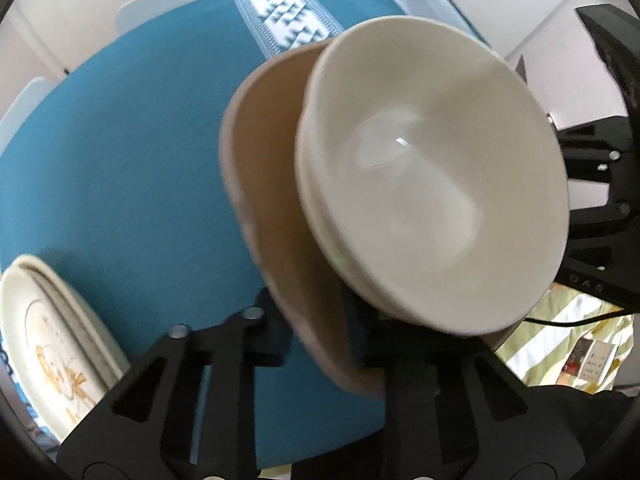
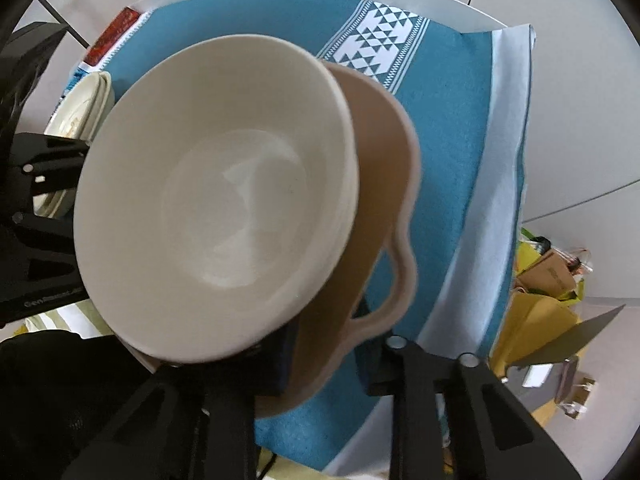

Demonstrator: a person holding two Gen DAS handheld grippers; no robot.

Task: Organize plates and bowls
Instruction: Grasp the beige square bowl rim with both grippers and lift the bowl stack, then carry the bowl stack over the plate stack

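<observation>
From the left wrist, the left claw (image 1: 316, 340) was clamped on the near rim of a beige handled dish (image 1: 260, 184), which was lifted and tilted above the teal cloth (image 1: 120, 152) covering the bench. A white bowl (image 1: 432, 184) sat nested against the dish on its right side. A patterned plate (image 1: 52, 344) lay on the cloth at near left. The right claw (image 1: 600, 208) showed at the right edge.

From the right wrist, the right claw (image 2: 336, 360) was clamped on the dish (image 2: 384, 184) near its looped handle, the bowl (image 2: 216, 200) to its left. The plates (image 2: 86, 100) lay at far left, beside the left claw (image 2: 36, 184).
</observation>
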